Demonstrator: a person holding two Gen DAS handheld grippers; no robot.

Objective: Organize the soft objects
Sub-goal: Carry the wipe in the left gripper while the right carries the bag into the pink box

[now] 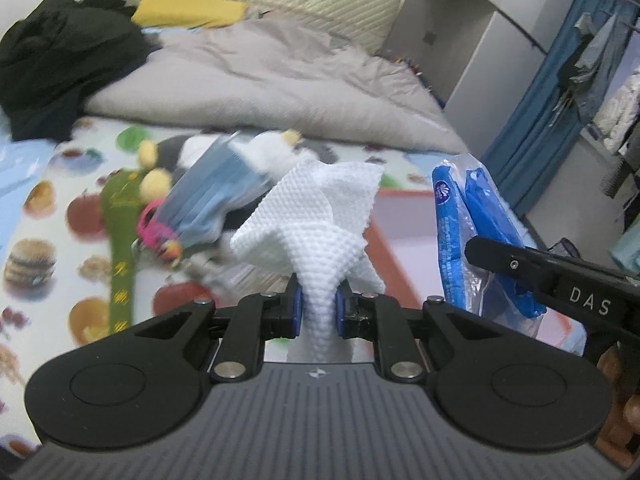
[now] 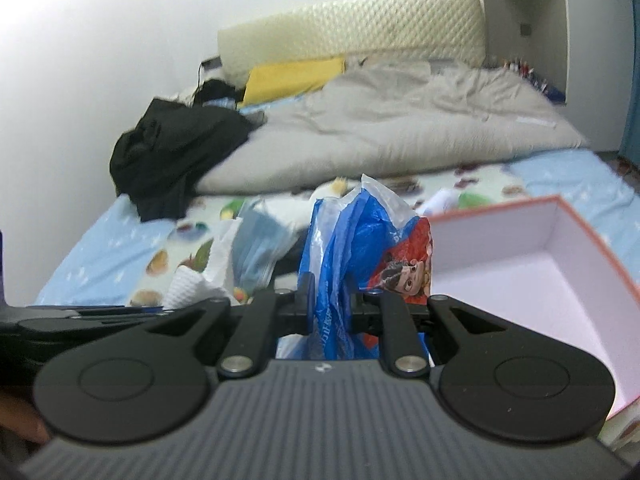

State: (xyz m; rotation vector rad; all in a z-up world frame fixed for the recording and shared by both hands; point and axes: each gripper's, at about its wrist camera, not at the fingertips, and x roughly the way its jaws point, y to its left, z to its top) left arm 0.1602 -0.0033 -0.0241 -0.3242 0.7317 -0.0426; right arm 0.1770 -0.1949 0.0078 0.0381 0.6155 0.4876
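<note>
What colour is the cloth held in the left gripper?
White, with a dotted weave; left wrist view.

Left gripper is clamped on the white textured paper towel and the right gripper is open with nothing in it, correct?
Not quite. The left gripper is shut on the white textured paper towel, but the right gripper is not open: the right wrist view shows it shut on a blue and clear plastic bag.

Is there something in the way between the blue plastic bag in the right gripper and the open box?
Nothing visible blocks it. The right gripper is shut on the blue plastic bag, and the open box lies directly to its right, with its white inside bare where visible. The left gripper, with the white cloth, is on the other side.
</note>
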